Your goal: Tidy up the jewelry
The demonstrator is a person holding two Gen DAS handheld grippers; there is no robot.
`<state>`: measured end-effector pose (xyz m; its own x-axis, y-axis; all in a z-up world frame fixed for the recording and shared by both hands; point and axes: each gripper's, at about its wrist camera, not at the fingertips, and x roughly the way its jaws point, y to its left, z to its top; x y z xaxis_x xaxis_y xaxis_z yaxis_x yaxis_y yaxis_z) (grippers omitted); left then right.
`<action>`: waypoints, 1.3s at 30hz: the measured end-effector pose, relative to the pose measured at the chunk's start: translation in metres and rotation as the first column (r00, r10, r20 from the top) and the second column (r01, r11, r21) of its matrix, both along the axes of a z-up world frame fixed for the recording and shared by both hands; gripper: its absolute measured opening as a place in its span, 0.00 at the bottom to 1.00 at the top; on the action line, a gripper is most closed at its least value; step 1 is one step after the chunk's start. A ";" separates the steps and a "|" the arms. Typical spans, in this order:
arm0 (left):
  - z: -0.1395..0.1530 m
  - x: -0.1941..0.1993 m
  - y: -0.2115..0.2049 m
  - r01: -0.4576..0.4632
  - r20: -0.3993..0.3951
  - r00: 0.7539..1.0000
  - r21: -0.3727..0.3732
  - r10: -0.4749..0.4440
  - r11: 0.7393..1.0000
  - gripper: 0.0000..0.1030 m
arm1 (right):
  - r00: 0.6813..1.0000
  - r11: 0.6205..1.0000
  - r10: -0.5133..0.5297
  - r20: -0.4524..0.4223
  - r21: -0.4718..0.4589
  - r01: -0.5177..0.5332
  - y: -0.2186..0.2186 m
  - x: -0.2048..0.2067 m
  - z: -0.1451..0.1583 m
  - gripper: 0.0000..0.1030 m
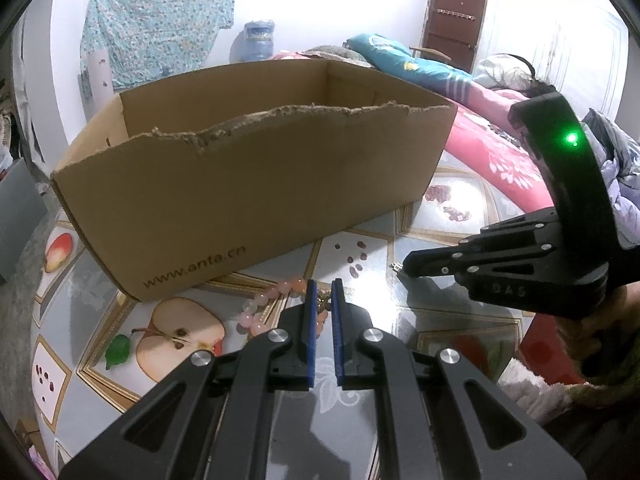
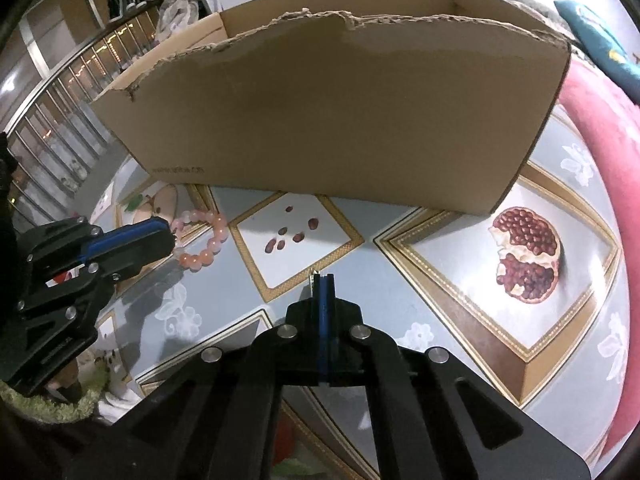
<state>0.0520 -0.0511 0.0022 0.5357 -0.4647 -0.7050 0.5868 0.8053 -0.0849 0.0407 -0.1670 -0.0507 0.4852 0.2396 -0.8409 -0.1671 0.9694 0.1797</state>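
Where the left wrist camera looks down its fingers, one pink bead bracelet (image 1: 272,308) lies on the fruit-printed tablecloth (image 1: 448,200), just in front of one open cardboard box (image 1: 248,184). The left gripper (image 1: 324,300) is clamped on the bracelet's small gold charm. To the right, the right gripper (image 1: 404,270) points at a tiny metal piece (image 1: 396,267) on the cloth.

From the right wrist camera, the right gripper (image 2: 323,280) has its blue pads pressed together, a sliver of the same metal piece (image 2: 312,278) at their tip. The box (image 2: 340,120) wall blocks the view behind. The bracelet (image 2: 204,240) sits left, the left gripper (image 2: 170,234) on it.
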 end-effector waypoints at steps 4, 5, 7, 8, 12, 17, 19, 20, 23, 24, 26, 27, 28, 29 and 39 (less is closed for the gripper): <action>-0.002 0.001 -0.002 0.004 -0.006 1.000 0.003 -0.004 1.000 0.06 | 1.000 1.000 0.002 0.018 0.012 -0.002 -0.007 -0.013 0.003 0.00; -0.002 0.001 -0.003 0.004 -0.007 1.000 0.004 -0.004 1.000 0.06 | 1.000 1.000 0.006 0.028 0.011 -0.006 -0.008 -0.015 0.004 0.00; -0.003 0.001 -0.004 0.006 -0.011 1.000 0.007 -0.006 1.000 0.06 | 0.999 1.000 0.016 0.033 0.007 -0.016 -0.011 -0.021 0.006 0.00; -0.003 0.001 -0.005 0.007 -0.012 1.000 0.009 -0.007 1.000 0.06 | 0.999 1.000 0.021 0.036 0.002 -0.021 -0.011 -0.023 0.008 0.02; -0.005 0.000 -0.006 0.006 -0.020 1.000 0.014 -0.005 1.000 0.06 | 0.998 0.998 0.041 0.056 -0.042 -0.039 -0.003 -0.015 0.009 0.19; -0.007 0.002 -0.009 0.000 -0.027 1.000 0.021 0.001 1.000 0.06 | 0.992 0.988 0.092 0.086 -0.134 -0.080 0.016 -0.005 -0.001 0.18; -0.007 0.002 -0.010 -0.001 -0.027 1.000 0.024 0.001 1.000 0.06 | 0.992 0.986 0.093 0.085 -0.147 -0.079 0.018 -0.003 -0.001 0.04; -0.007 0.002 -0.010 -0.001 -0.027 1.000 0.024 0.002 1.000 0.06 | 0.994 0.990 0.085 0.075 -0.122 -0.075 0.016 -0.001 -0.002 0.03; -0.006 0.002 -0.011 0.001 -0.023 1.000 0.025 0.000 1.000 0.06 | 0.996 0.996 0.063 0.065 -0.066 -0.058 0.009 0.000 -0.003 0.02; -0.005 0.002 -0.011 0.002 -0.021 1.000 0.026 -0.001 1.000 0.06 | 0.997 0.997 0.055 0.061 -0.048 -0.052 0.006 0.000 -0.003 0.02; -0.004 0.001 -0.012 0.004 -0.016 1.000 0.028 -0.003 1.000 0.06 | 0.998 0.999 0.032 0.052 0.005 -0.032 -0.001 -0.001 -0.003 0.00; -0.003 0.002 -0.012 0.004 -0.015 1.000 0.029 -0.004 1.000 0.06 | 0.999 0.999 0.022 0.045 0.033 -0.023 -0.006 -0.002 -0.002 0.00; -0.003 0.001 -0.012 0.005 -0.013 1.000 0.029 -0.005 1.000 0.06 | 0.999 0.999 0.014 0.040 0.049 -0.016 -0.009 -0.001 -0.002 0.00; -0.003 0.001 -0.012 0.008 -0.012 1.000 0.029 -0.007 1.000 0.06 | 0.999 0.998 0.006 0.036 0.065 -0.008 -0.013 -0.002 -0.001 0.00; 0.000 -0.002 -0.013 0.020 -0.006 1.000 0.029 -0.020 0.999 0.06 | 0.999 0.997 0.002 0.039 0.075 -0.005 -0.032 -0.014 0.013 0.00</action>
<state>0.0503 -0.0642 0.0021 0.5225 -0.4544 -0.7214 0.6021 0.7957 -0.0652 0.0272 -0.1990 -0.0378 0.5167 0.3028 -0.8008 -0.1786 0.9529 0.2450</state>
